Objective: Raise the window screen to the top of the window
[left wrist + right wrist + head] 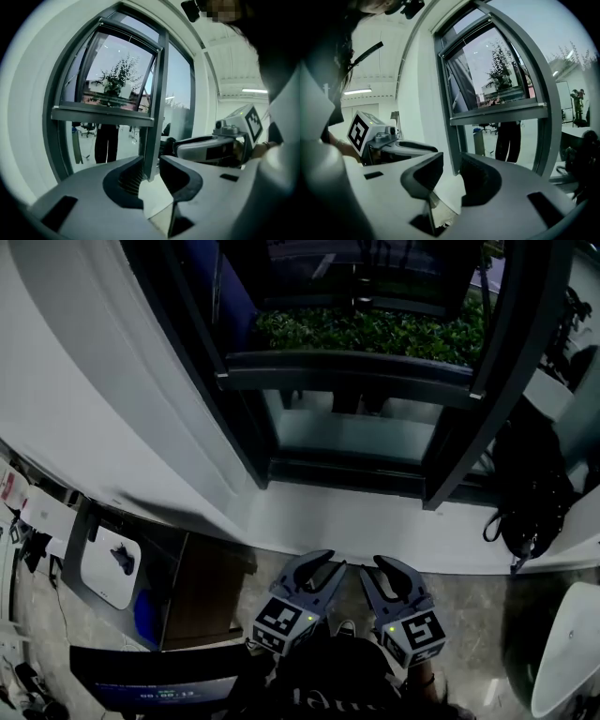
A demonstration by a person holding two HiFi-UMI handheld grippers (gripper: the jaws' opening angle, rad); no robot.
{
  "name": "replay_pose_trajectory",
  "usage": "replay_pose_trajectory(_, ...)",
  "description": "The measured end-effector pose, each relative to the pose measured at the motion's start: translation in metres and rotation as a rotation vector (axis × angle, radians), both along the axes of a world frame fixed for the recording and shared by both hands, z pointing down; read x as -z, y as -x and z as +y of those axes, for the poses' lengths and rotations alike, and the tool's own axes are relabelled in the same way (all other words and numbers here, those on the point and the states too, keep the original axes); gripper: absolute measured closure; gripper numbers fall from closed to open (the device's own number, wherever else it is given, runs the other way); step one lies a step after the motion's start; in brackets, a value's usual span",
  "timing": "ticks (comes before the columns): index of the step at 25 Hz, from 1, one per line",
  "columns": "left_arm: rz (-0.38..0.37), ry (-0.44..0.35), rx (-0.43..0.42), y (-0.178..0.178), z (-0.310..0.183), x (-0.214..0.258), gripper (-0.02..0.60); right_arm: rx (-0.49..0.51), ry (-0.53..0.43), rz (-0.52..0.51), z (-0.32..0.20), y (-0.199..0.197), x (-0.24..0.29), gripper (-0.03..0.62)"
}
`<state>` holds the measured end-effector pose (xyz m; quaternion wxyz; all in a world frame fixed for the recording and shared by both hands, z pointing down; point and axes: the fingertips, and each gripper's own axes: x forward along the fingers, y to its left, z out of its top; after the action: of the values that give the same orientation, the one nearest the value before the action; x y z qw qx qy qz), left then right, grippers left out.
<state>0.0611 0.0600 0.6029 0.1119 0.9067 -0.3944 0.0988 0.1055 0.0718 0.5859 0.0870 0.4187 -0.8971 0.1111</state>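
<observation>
I'm holding both claws low and near me, side by side above the floor. The left gripper (328,563) is resting released, jaws apart with nothing between them. The right gripper (375,566) is doing the same. The window screen (349,369) is sitting far ahead, its bar crossing the window frame (459,456) about halfway up, well apart from both claws, beyond the white sill (375,521).

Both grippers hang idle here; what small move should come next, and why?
Probably reach both grippers forward and up toward the horizontal crossbar in the window frame. The left gripper and right gripper sit low, well short of it, jaws open and empty, so nothing is gripped yet.
</observation>
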Motion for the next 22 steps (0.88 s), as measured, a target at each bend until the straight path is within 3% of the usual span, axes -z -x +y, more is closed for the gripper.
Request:
replay_pose_trajectory(6,0.017,0.07,0.068,0.023,0.045,-0.007,0.477,0.014,0.01,0.002,0.044,0.003,-0.011,0.482)
replay_pose_trajectory(10,0.012,0.095,0.063,0.04,0.069,-0.007,0.477,0.009,0.022,0.022,0.069,0.018,-0.011,0.482)
replay_pose_trajectory(13,-0.035,0.039,0.061,0.062,0.086,-0.007,0.477,0.001,-0.002,0.03,0.085,0.037,-0.003,0.481)
replay_pose_trajectory(17,-0.046,0.01,0.064,0.109,0.124,-0.002,0.477,-0.011,-0.023,0.008,0.113,0.079,0.001,0.482)
replay_pose_trajectory(22,-0.01,0.057,0.073,0.187,0.192,0.0,0.477,-0.037,0.01,-0.053,0.166,0.153,-0.003,0.482)
